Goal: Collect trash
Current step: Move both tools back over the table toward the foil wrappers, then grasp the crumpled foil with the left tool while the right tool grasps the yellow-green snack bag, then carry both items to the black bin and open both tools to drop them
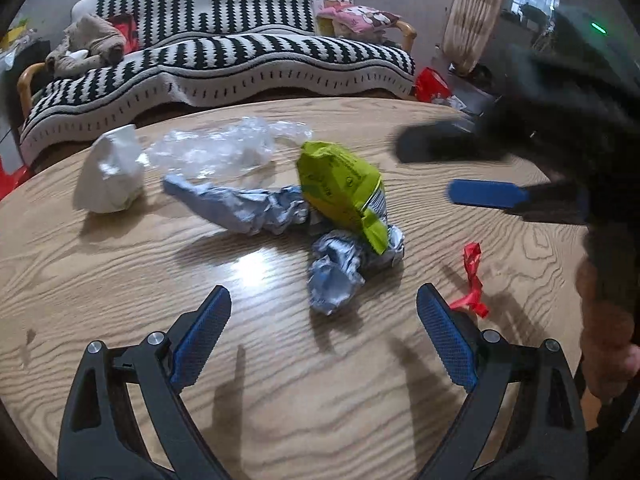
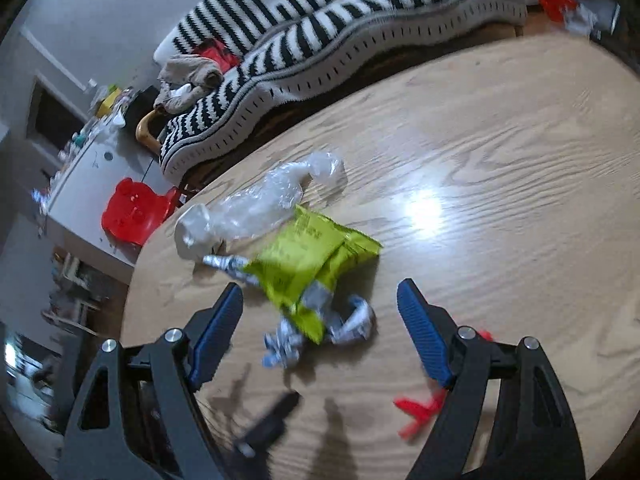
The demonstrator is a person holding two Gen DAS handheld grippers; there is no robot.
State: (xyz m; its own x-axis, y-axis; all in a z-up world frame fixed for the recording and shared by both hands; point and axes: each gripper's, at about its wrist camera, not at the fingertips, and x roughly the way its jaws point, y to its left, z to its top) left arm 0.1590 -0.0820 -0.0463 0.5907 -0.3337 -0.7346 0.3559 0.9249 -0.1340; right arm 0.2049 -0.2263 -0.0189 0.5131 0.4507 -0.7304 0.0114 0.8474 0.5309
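Note:
Trash lies on a round wooden table [image 1: 120, 272]: a lime-green snack bag [image 1: 344, 188] [image 2: 304, 256], a crumpled silver-blue wrapper [image 1: 256, 208] [image 2: 320, 328] under it, clear plastic film [image 1: 216, 148] [image 2: 272, 196], a white crumpled tissue [image 1: 110, 176] [image 2: 192, 232] and a small red wrapper [image 1: 472, 280] [image 2: 420, 408]. My left gripper [image 1: 324, 316] stands open just short of the wrapper's near end, nothing between its fingers. My right gripper [image 2: 320, 304] is open over the green bag and wrapper. In the left wrist view the right gripper [image 1: 472, 172] comes in blurred from the right, held by a hand [image 1: 608, 328].
A black-and-white striped sofa [image 1: 240, 64] stands behind the table with a brown plush toy [image 1: 88, 44] and a pink cushion [image 1: 360, 18]. A red stool [image 2: 132, 212] sits beside the table's left edge. The table's far right [image 2: 520, 128] shows bare wood.

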